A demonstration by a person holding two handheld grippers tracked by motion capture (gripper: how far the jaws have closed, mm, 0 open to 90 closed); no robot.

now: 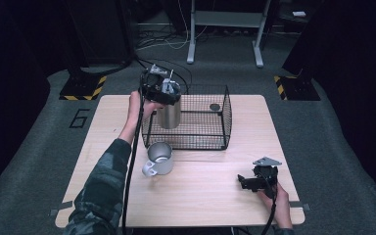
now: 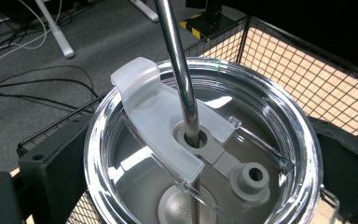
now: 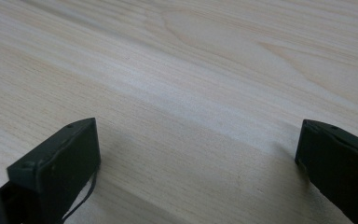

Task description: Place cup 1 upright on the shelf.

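Dark floor surrounds a light wooden table, with cables, a white stand's legs and two yellow-and-black striped blocks lying beyond its far edge. On the far half of the table stands a black wire basket, open at the top, with a small dark round thing on its floor near the far right corner.

At the basket's near left corner the left gripper holds a steel tumbler upright, lifted above the table. The tumbler's body hangs at the basket's left wall; whether it is inside or just outside the wire cannot be told from the high view. In the left gripper view the black jaws press on either side of the tumbler's clear lid, so they are closed on the tumbler just under its rim. A metal straw rises through the lid's hole, beside a frosted sliding tab, and the basket's mesh shows behind and below the lid.

Just in front of the basket, a steel mug sits on the table with its white handle toward the near left.

Near the table's front right corner the right gripper rests low over the wood in the person's hand. Its jaws stand wide apart with bare table between them, gripping nothing.
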